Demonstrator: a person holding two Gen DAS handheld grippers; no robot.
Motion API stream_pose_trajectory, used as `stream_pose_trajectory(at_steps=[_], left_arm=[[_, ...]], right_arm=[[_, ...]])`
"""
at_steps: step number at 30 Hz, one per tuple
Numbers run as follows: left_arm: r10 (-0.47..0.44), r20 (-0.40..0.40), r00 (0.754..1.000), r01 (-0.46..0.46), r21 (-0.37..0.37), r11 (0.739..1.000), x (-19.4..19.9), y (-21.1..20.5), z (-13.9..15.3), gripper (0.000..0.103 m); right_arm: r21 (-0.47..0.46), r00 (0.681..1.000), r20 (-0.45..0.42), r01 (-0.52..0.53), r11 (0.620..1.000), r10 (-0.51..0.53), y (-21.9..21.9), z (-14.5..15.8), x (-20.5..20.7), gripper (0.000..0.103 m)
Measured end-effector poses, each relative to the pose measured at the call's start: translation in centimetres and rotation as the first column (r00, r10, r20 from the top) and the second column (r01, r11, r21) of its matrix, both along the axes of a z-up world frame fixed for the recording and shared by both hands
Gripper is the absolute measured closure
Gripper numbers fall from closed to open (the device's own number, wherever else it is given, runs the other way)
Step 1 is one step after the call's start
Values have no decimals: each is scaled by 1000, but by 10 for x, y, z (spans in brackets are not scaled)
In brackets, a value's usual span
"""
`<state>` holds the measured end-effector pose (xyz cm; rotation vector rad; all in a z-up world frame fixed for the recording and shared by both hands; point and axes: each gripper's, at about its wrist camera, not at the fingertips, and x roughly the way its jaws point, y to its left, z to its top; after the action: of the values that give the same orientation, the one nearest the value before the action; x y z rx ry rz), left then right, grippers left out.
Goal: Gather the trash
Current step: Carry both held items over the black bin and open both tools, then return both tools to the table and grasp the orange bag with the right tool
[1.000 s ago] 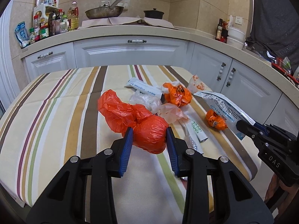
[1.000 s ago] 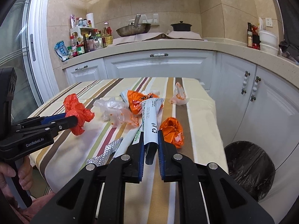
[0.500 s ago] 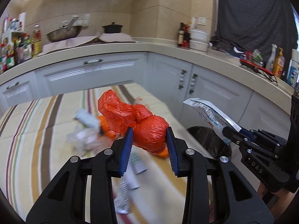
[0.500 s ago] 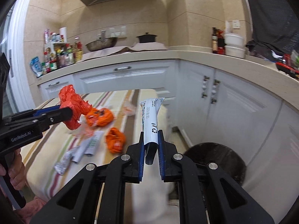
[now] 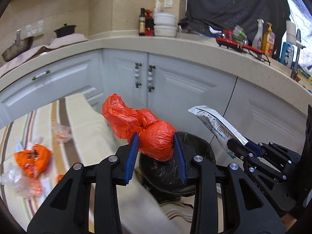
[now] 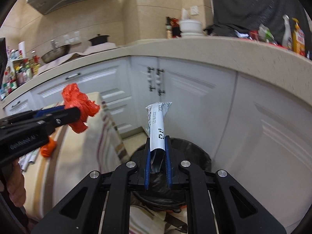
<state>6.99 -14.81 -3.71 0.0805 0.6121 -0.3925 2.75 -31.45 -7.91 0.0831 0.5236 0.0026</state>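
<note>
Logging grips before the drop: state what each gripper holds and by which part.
Left gripper: orange bag, clamped at its bulging lower end. Right gripper: white wrapper, pinched at its lower end.

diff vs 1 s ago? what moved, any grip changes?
Both grippers swung off the striped table toward the black-lined bin, carrying their loads along: the left gripper now holds the orange bag over the bin, and the right gripper holds the white wrapper above its rim. Nothing was taken or released. Both grips are unchanged, and the remaining trash still lies on the table.
</note>
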Motion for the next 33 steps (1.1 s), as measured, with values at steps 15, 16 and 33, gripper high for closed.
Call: stream_pose_trajectory(at_steps=[15, 16, 33], left_arm=[[53, -126, 991, -44, 73, 996, 66, -66, -48, 49], [52, -125, 991, -43, 73, 996, 66, -66, -48, 47], [139, -2, 990, -138, 46, 989, 24, 10, 10, 26]], right_arm=[[75, 994, -80, 75, 994, -69, -50, -50, 51, 65], [82, 993, -86, 83, 993, -76, -53, -51, 51, 64], [76, 1000, 12, 25, 997, -26, -14, -7, 30, 42]])
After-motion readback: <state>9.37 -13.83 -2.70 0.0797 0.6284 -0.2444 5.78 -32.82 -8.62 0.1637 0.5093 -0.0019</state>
